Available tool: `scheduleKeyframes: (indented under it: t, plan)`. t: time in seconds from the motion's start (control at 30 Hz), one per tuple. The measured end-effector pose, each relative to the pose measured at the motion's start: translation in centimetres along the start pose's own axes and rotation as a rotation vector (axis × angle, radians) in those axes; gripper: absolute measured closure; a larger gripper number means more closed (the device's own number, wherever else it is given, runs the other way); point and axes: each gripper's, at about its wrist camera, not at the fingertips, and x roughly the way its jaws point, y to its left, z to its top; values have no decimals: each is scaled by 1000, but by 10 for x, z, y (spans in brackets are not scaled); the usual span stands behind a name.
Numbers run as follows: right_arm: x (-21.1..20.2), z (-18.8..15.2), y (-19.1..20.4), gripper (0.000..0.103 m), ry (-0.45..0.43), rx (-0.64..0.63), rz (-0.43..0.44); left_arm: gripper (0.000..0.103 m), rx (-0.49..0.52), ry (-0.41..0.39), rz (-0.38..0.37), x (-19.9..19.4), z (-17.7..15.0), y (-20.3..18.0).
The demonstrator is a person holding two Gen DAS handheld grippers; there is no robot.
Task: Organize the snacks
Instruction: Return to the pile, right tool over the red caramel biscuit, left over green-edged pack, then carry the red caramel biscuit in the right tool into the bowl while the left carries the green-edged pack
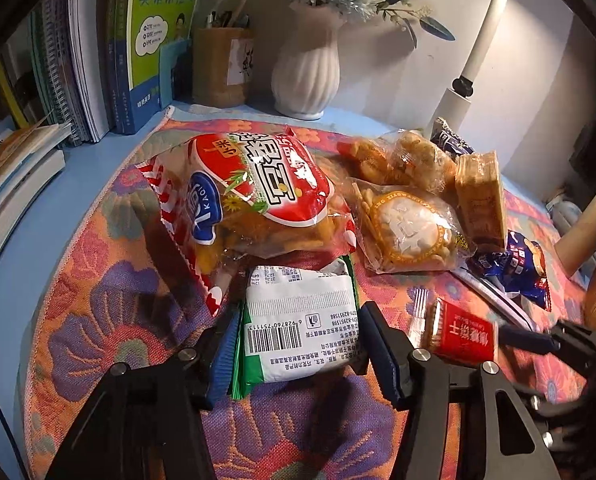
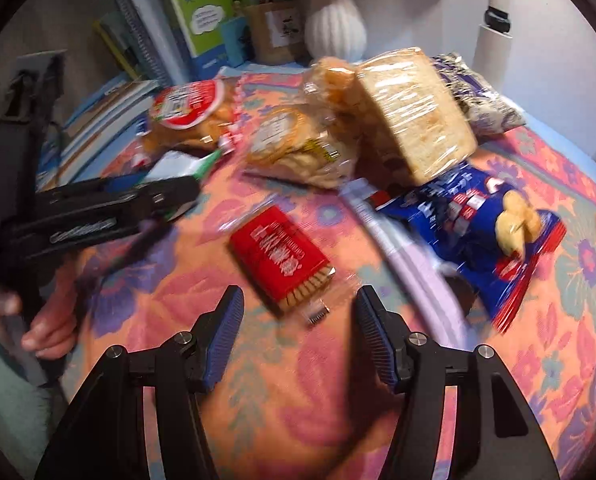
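My left gripper (image 1: 296,340) is shut on a green and white snack packet (image 1: 298,320), held low over the floral cloth (image 1: 110,320); it also shows in the right wrist view (image 2: 178,184). A big red rice-cracker bag (image 1: 254,192) lies just beyond it. My right gripper (image 2: 298,320) is open and empty, just short of a small red biscuit pack (image 2: 282,258), which also shows in the left wrist view (image 1: 464,336). A blue chip bag (image 2: 474,224), a clear cracker bag (image 2: 298,148) and a wrapped cracker stack (image 2: 414,116) lie beyond.
Upright books (image 1: 138,40), a wooden pen holder (image 1: 222,68) and a white vase (image 1: 306,72) line the back of the blue desk. A white lamp arm (image 1: 486,28) rises at the right. A dark patterned packet (image 2: 478,96) lies far right.
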Motion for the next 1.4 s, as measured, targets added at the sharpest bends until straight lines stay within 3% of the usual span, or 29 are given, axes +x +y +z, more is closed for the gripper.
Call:
scheduleKeyframes:
  t: [0.07, 0.13, 0.3, 0.47, 0.63, 0.77, 0.97, 1.07, 1.13, 1.17, 1.4]
  plan:
    - [-7, -9, 8, 46, 13, -7, 105, 47, 6, -6, 1, -1, -1, -1]
    - [-13, -17, 15, 46, 18, -24, 145, 47, 8, -8, -1, -2, -2, 0]
    - [-14, -10, 12, 46, -11, -30, 2, 47, -8, -9, -18, -3, -2, 5]
    - [11, 12, 12, 46, 2, -14, 14, 47, -8, -16, -7, -4, -4, 3]
    - [25, 19, 33, 46, -32, -81, -109, 47, -4, -14, -7, -4, -4, 4]
    - [24, 23, 34, 46, -30, -81, -102, 47, -6, -15, -11, -4, -4, 5]
    - [34, 32, 32, 30, -15, -78, -95, 47, -20, -15, -22, -3, -3, 7]
    - [34, 32, 40, 41, -34, -123, -120, 47, -24, -16, -23, -4, -3, 7]
    - [31, 30, 44, 65, -43, -146, -102, 47, -24, -16, -22, -4, -3, 7]
    - [30, 29, 46, 69, -48, -156, -102, 47, -24, -16, -20, -4, -4, 6]
    - [14, 7, 47, 70, -43, -125, -103, 47, -2, -6, 8, -6, -7, 1]
